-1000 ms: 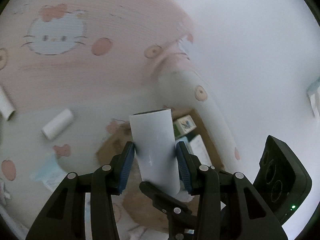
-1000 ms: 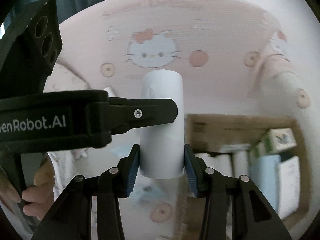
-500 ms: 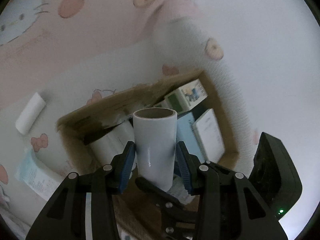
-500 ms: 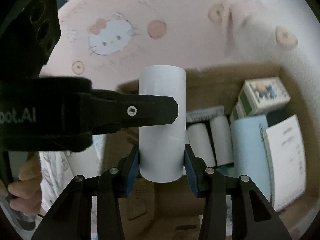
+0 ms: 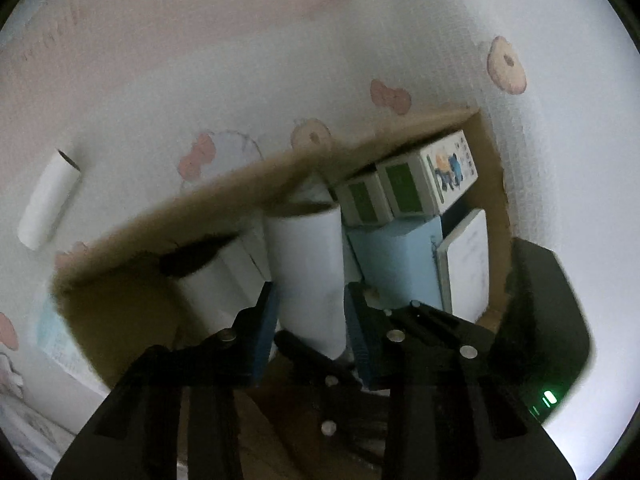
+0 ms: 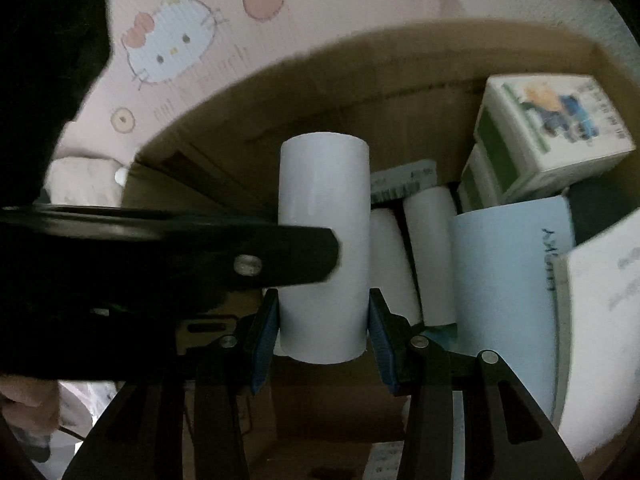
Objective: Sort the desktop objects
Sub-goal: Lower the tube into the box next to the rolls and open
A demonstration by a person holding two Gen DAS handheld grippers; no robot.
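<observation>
Cardboard box (image 5: 224,196) is the landmark; its near wall is cut off by both grippers. Left gripper (image 5: 308,316) is clamped on a white paper roll (image 5: 306,268), held upright over the box w/ its open top end near the far wall; the roll's lower end is hidden behind the gripper body. Right gripper (image 6: 322,320) is clamped on a second white roll (image 6: 324,248), upright over the box, and the left gripper's dark finger crosses in front of that roll's left side. Inside the box, right of the held rolls: two more white rolls (image 6: 412,264) lying side by side, a pale blue packet (image 6: 508,280), a white booklet (image 6: 600,320) cut off at the frame edge, and green-and-white cartons (image 6: 548,132) stacked in the far right corner. Print on these is too blurred to read. Outside the box, well to its left on the pink cartoon-print cloth (image 5: 160,60), lies another roll (image 5: 50,200).
</observation>
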